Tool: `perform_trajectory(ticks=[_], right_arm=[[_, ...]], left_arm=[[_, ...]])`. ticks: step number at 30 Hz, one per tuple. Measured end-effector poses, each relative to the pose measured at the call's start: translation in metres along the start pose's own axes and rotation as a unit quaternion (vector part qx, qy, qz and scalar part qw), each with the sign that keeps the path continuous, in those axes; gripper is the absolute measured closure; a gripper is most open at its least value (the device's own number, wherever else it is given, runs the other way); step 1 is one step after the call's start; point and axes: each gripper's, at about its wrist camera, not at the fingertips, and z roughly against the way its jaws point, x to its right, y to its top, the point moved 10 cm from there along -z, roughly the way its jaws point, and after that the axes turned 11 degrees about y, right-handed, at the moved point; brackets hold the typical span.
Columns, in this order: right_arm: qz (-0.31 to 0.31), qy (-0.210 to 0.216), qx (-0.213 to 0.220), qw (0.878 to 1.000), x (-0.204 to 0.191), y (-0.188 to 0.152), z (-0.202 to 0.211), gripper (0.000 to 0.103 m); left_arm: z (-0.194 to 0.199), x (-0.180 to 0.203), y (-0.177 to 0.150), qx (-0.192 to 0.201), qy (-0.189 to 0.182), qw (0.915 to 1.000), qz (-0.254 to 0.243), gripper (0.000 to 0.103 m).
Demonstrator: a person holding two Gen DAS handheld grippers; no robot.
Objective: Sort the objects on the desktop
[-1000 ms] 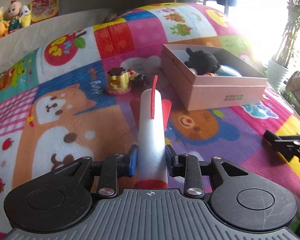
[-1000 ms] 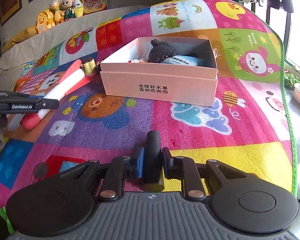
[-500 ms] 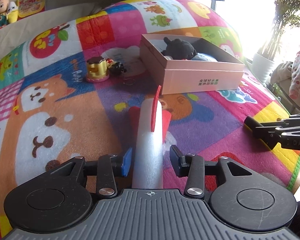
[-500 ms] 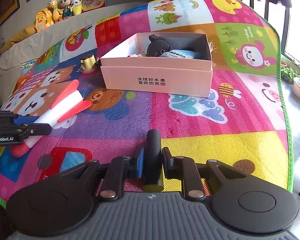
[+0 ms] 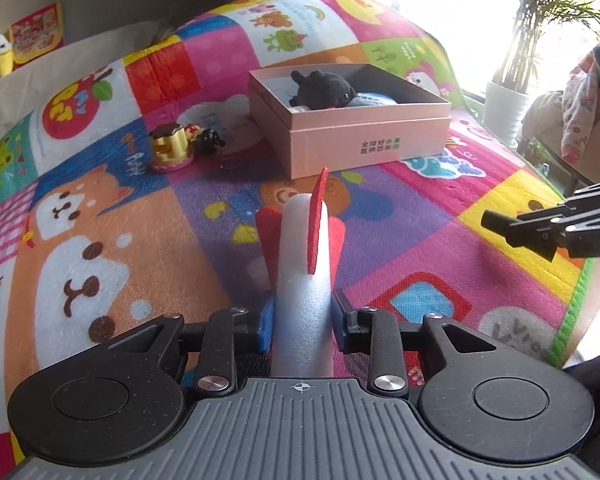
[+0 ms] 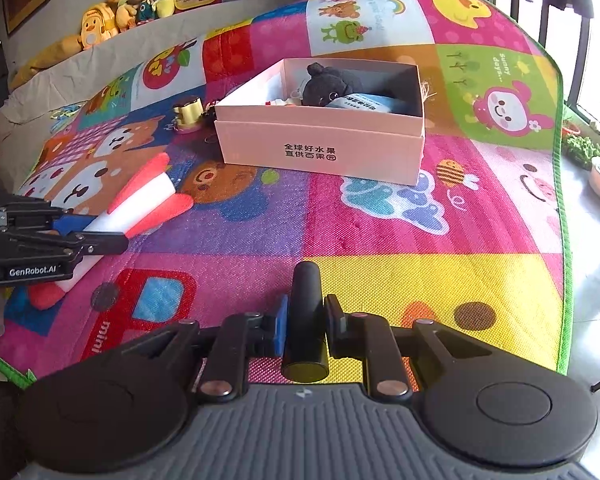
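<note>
— Between the left gripper's (image 5: pixel 302 312) pads, what had changed?
— Its jaws had just closed again on the white foam rocket (image 5: pixel 303 288), after loosening half a second earlier. The rocket stayed clamped, fins pointing to twelve o'clock, so it looked ready to carry.
— And the right gripper (image 6: pixel 305 322)?
— Clamped on a black cylinder (image 6: pixel 305 312), unchanged.
— Farther off?
— The pink box (image 5: pixel 364 144) sat at one o'clock, farther away than a second before, black plush (image 5: pixel 324 88) inside; the yellow toy (image 5: pixel 171 152) waited at eleven.
</note>
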Motion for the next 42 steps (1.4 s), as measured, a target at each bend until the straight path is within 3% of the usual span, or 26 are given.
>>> perform_trajectory(ticks=[4, 5, 6, 11, 15, 19, 21, 22, 26, 30, 32, 38, 42], right_arm=[[-0.006, -0.006, 0.029, 1.000, 0.004, 0.010, 0.024, 0.085], [-0.011, -0.002, 0.040, 0.999, 0.004, 0.016, 0.032, 0.089], [-0.016, 0.006, 0.054, 0.998, 0.004, 0.024, 0.042, 0.099], [-0.026, 0.051, 0.121, 0.991, -0.002, 0.070, 0.084, 0.099], [0.003, 0.040, 0.146, 0.988, -0.002, 0.086, 0.096, 0.099], [0.035, 0.032, 0.096, 0.994, 0.006, 0.059, 0.094, 0.093], [0.061, 0.038, 0.063, 0.995, 0.004, 0.031, 0.093, 0.075], [0.064, 0.044, 0.045, 0.996, 0.003, 0.017, 0.090, 0.072], [0.058, 0.054, -0.034, 0.996, 0.002, -0.030, 0.069, 0.071], [0.050, 0.067, -0.066, 0.994, -0.005, -0.051, 0.052, 0.074], [0.061, 0.053, -0.077, 0.994, -0.005, -0.051, 0.043, 0.081], [0.077, 0.051, -0.060, 0.994, -0.007, -0.022, 0.020, 0.081], [0.120, 0.052, -0.055, 0.990, -0.016, 0.008, -0.006, 0.081]], left_arm=[[0.032, -0.001, 0.015, 0.028, -0.009, 0.9996, 0.006, 0.071], [0.041, -0.001, 0.024, 0.042, -0.008, 0.9991, 0.006, 0.071], [0.049, -0.001, 0.034, 0.057, -0.005, 0.9983, 0.005, 0.071], [0.067, 0.003, 0.089, 0.122, -0.003, 0.9925, 0.009, 0.071], [0.057, 0.002, 0.102, 0.122, -0.001, 0.9922, 0.026, 0.071], [0.043, 0.009, 0.076, 0.090, -0.014, 0.9956, 0.020, 0.070], [0.029, 0.011, 0.057, 0.064, -0.016, 0.9977, 0.017, 0.070], [0.021, 0.010, 0.050, 0.051, -0.015, 0.9984, 0.020, 0.070], [-0.004, -0.004, 0.031, 0.021, 0.007, 0.9988, 0.043, 0.065], [-0.011, -0.015, 0.025, 0.007, 0.014, 0.9977, 0.066, 0.059], [-0.010, -0.014, 0.023, 0.009, 0.014, 0.9980, 0.061, 0.055], [-0.005, -0.003, 0.026, 0.022, 0.002, 0.9982, 0.056, 0.042], [-0.003, 0.001, 0.032, 0.035, -0.005, 0.9979, 0.055, 0.032]])
